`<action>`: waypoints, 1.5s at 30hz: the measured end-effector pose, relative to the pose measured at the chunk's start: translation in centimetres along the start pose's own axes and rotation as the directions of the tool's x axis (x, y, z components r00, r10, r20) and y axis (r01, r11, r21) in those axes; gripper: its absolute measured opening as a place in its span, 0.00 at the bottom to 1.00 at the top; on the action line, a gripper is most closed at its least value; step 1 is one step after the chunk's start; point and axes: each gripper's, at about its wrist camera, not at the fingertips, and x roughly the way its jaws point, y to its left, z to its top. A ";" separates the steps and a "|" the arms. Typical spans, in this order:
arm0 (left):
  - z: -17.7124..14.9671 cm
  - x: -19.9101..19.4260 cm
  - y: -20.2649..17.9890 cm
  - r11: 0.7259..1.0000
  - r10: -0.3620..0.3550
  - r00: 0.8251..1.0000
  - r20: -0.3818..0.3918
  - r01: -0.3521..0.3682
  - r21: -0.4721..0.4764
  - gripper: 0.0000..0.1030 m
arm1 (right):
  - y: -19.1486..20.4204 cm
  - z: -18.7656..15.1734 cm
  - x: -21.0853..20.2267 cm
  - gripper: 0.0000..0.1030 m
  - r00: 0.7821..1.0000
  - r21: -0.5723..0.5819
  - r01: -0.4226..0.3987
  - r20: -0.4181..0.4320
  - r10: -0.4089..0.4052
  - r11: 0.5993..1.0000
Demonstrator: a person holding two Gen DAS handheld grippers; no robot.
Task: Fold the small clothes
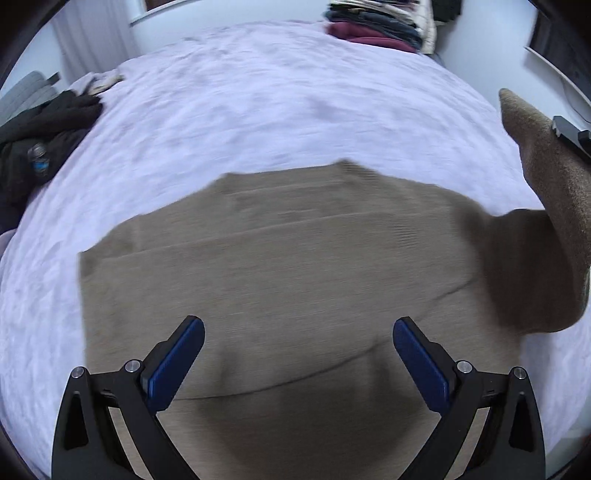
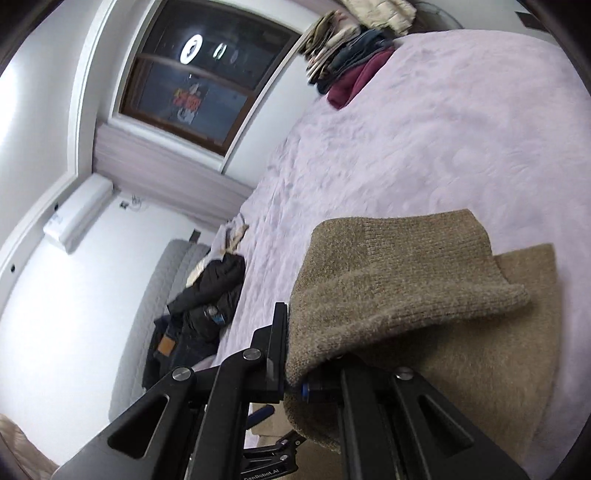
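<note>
Right wrist: right gripper (image 2: 295,354) pinches lifted tan knit sweater (image 2: 399,288); left gripper (image 1: 298,354) spread.

Fuzzy knit on quilted cloth

We see a matt, ribbed tan sweater (image 2: 406,280), a soft textured lilac bedspread (image 1: 258,103), and matt black plastic gripper fingers (image 1: 177,354).

**Layout on the bed**

Sweater (image 1: 288,266) lies on the bedspread (image 1: 258,103), lower centre of the left wrist frame. Stack of folded clothes (image 1: 380,22) sits at upper right, on the bed's far edge. Heap of dark garments (image 1: 40,136) occupies the left edge.
</note>
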 end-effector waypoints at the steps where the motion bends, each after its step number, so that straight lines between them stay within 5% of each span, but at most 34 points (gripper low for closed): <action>1: -0.3 0.1 1.4 1.000 0.018 1.000 -0.004 -0.018 -0.018 1.00 | 0.8 -0.7 1.8 0.06 0.999 -0.028 0.008 -0.033 -0.009 1.000; 5: -1.6 0.5 6.2 0.995 0.050 0.998 -0.033 -0.052 -0.087 1.00 | 3.9 -3.9 9.2 0.06 0.982 -0.181 0.042 -0.175 -0.074 0.983; 9: -3.0 0.8 9.4 0.989 0.059 0.997 -0.053 -0.066 -0.134 1.00 | 4.7 -9.0 16.0 0.09 0.914 -0.354 0.158 -0.301 -0.272 0.922; 11: -3.7 1.1 10.5 0.986 0.055 0.996 -0.069 -0.065 -0.152 1.00 | 3.2 -11.0 17.9 0.24 0.861 -0.367 0.223 -0.360 -0.359 0.903; 12: -3.9 1.1 11.0 0.985 0.048 0.996 -0.070 -0.059 -0.161 1.00 | 2.6 -11.4 18.2 0.40 0.848 -0.361 0.249 -0.367 -0.382 0.899; 17: -4.8 1.1 12.0 0.982 0.010 0.998 -0.064 -0.022 -0.188 1.00 | 1.8 -11.2 16.1 0.48 0.876 -0.226 0.276 -0.341 -0.341 0.934; 20: -5.1 1.2 12.0 0.980 -0.001 0.998 -0.067 -0.013 -0.198 1.00 | 0.0 -9.8 13.7 0.48 0.922 -0.024 0.274 -0.279 -0.270 0.961; 21: -5.2 1.2 12.1 0.979 -0.003 0.998 -0.069 -0.011 -0.203 1.00 | -0.9 -9.0 13.4 0.36 0.937 0.068 0.259 -0.261 -0.234 0.963; 22: -5.4 1.2 12.2 0.978 -0.005 0.998 -0.069 -0.009 -0.209 1.00 | -1.7 -8.7 13.3 0.06 0.949 0.146 0.235 -0.247 -0.195 0.961; 23: -5.6 1.1 12.3 0.976 -0.006 0.998 -0.069 -0.009 -0.215 1.00 | -1.9 -8.5 13.5 0.07 0.956 0.192 0.220 -0.239 -0.172 0.956; 27: -6.5 0.2 13.3 0.972 -0.008 0.999 -0.042 -0.002 -0.236 1.00 | 2.9 -8.1 14.7 0.06 0.966 -0.021 0.156 -0.207 -0.157 0.987; 29: -7.1 -0.1 14.1 0.968 -0.003 0.999 -0.040 -0.007 -0.250 1.00 | 6.4 -9.3 16.5 0.06 0.956 -0.193 0.107 -0.251 -0.155 0.975; 31: -7.5 -0.1 15.2 0.963 0.005 0.999 -0.049 -0.018 -0.270 1.00 | 9.6 -11.8 19.0 0.06 0.926 -0.385 0.066 -0.320 -0.200 0.921; 35: -8.3 0.1 17.1 0.952 0.028 0.997 -0.077 -0.050 -0.303 1.00 | 11.7 -17.6 23.2 0.07 0.844 -0.590 0.002 -0.432 -0.318 0.807; 38: -8.1 0.0 18.2 0.944 -0.006 0.997 -0.074 -0.019 -0.328 1.00 | 11.1 -20.9 26.0 0.11 0.759 -0.629 0.001 -0.506 -0.411 0.777; 39: -7.8 0.0 18.4 0.942 -0.029 0.997 -0.067 0.005 -0.335 1.00 | 11.0 -21.2 25.6 0.13 0.752 -0.634 0.008 -0.505 -0.423 0.773; 42: -6.4 -0.1 18.5 0.933 -0.136 0.990 -0.034 0.116 -0.339 1.00 | 10.3 -20.4 22.4 0.40 0.787 -0.568 0.029 -0.494 -0.370 0.822; 45: -4.6 0.8 17.7 0.913 -0.262 0.965 -0.029 0.238 -0.332 1.00 | 7.9 -18.0 18.1 0.42 0.826 -0.398 0.074 -0.489 -0.280 0.914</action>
